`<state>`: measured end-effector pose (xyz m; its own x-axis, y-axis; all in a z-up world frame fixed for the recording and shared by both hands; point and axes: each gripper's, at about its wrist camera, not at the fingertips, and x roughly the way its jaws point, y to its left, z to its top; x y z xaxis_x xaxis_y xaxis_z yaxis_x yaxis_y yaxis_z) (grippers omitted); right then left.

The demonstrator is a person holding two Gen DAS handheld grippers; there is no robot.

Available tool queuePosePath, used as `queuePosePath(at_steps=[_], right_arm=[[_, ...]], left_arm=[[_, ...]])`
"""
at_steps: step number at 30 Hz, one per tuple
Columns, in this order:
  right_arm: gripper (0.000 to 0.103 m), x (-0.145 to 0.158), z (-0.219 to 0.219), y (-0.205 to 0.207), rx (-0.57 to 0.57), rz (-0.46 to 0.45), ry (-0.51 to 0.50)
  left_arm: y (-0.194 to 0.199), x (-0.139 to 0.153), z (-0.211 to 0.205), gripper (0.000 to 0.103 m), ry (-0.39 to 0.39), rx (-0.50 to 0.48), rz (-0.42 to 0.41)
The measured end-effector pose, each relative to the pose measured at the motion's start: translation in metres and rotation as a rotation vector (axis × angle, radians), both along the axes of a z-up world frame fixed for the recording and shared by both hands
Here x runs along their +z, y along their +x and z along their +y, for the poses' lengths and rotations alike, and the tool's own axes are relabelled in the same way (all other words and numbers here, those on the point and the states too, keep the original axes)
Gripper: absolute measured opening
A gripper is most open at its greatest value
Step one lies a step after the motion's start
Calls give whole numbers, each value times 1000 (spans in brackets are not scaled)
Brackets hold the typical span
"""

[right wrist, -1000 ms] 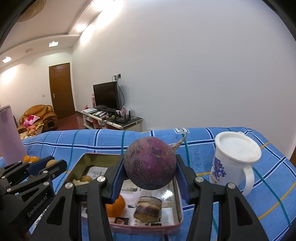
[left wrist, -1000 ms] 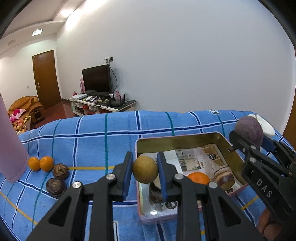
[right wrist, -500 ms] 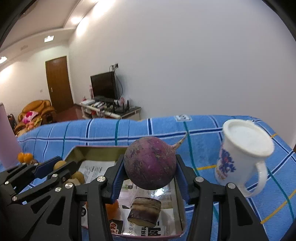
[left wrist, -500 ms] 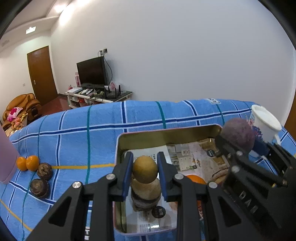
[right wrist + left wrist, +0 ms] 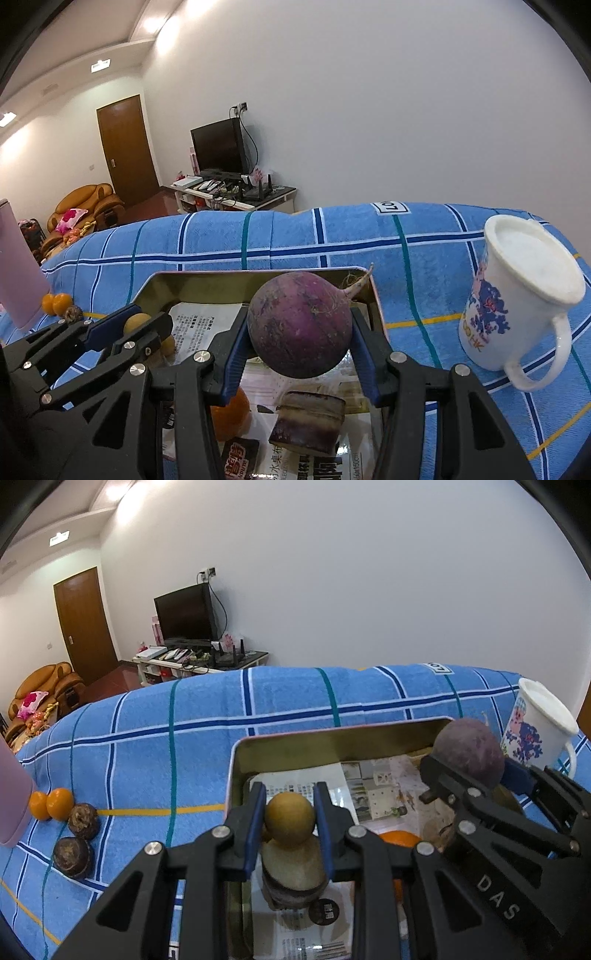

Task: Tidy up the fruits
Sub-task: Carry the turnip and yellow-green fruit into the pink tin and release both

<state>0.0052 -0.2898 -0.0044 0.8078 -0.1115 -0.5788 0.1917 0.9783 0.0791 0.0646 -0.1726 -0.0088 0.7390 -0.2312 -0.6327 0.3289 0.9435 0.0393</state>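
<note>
My left gripper (image 5: 289,821) is shut on a small tan round fruit (image 5: 290,819), held over the near left part of the metal tin (image 5: 332,744). My right gripper (image 5: 300,339) is shut on a big purple radish (image 5: 300,328), held over the tin's right side (image 5: 192,282). The radish also shows in the left wrist view (image 5: 468,751). Inside the tin lie a cut purple-skinned piece (image 5: 293,871), another cut piece (image 5: 308,421) and an orange (image 5: 231,413) on printed paper.
Two small oranges (image 5: 50,804) and two dark brown round fruits (image 5: 75,836) lie on the blue checked cloth (image 5: 166,738) to the left, by a pink cylinder (image 5: 11,805). A white lidded mug (image 5: 517,295) stands right of the tin.
Both grippers have moved forward over the tin with their loads, and sit a little lower and closer to it. Both grips are unchanged.
</note>
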Motion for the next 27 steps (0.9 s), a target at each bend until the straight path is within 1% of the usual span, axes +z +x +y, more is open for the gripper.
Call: queuePosePath(at_steps=[6,9,13,19,21,25,27], right_arm=[[53,-5,-3,4,22,21,44],[53,-7,-4,7,41,31,62],[53,-12,-8,13,53,56,114],[54,-13,-8,13,60,58,114],[54,-13,-7,13,57,56,117],[54,-13,-12,9,46,44,133],[54,-12,-15,7,40,33,142]], left_arm=[[0,-2,1,28,9,8,-9],[1,-2,3,28,-1,8,-4],[1,-1,4,28,-3,5,-3],[1,-1,8,29,-9,17,-1],[1,-2,10,37,-10,30,-1],[1,-2,13,42,-36,28,9],[0,-1,14,46,-48,25,12]])
